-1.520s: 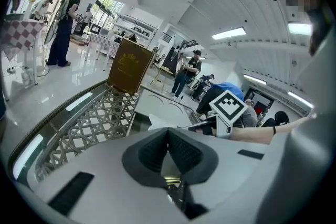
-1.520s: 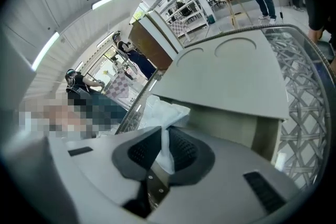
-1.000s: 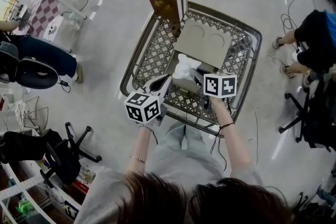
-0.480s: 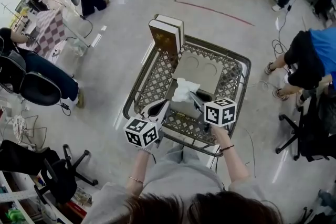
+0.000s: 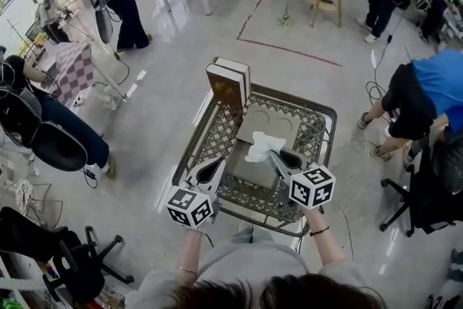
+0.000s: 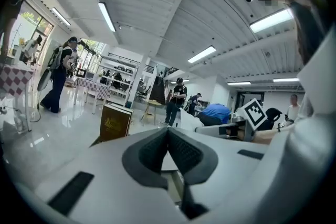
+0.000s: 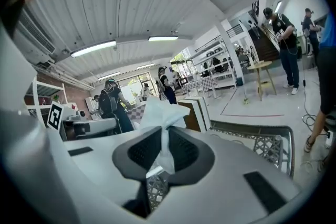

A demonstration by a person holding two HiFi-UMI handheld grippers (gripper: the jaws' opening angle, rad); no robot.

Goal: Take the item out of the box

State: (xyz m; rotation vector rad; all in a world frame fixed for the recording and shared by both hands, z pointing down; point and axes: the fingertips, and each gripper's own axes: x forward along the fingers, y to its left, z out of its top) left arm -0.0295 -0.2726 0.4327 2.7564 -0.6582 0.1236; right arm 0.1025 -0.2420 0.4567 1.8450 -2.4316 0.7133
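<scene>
Lifting the item (image 5: 262,146) out of the box (image 5: 273,127) looks to be the step in hand. The right gripper (image 5: 279,156) has its jaws drawn narrow and pinched on a fold of this white, crumpled, soft thing. In the right gripper view the sheet (image 7: 160,110) stands up between the pads and fans out above them. The item hangs over the middle of the flat box, which lies in the wire basket (image 5: 329,119). I cannot tell whether its lower end is clear of the box. The left gripper (image 5: 215,168) sits at the near left, just beside the box's left edge. Its own view shows its jaw tips together (image 6: 168,131) with nothing plainly caught between them. The item being limp, I judge the next move calls for a steady, firm pinch. The right hand should go on upward and toward the near side until the tail is free of the box and above the basket's rim. The left gripper may need to press on the box if it starts to rise with the item.
</scene>
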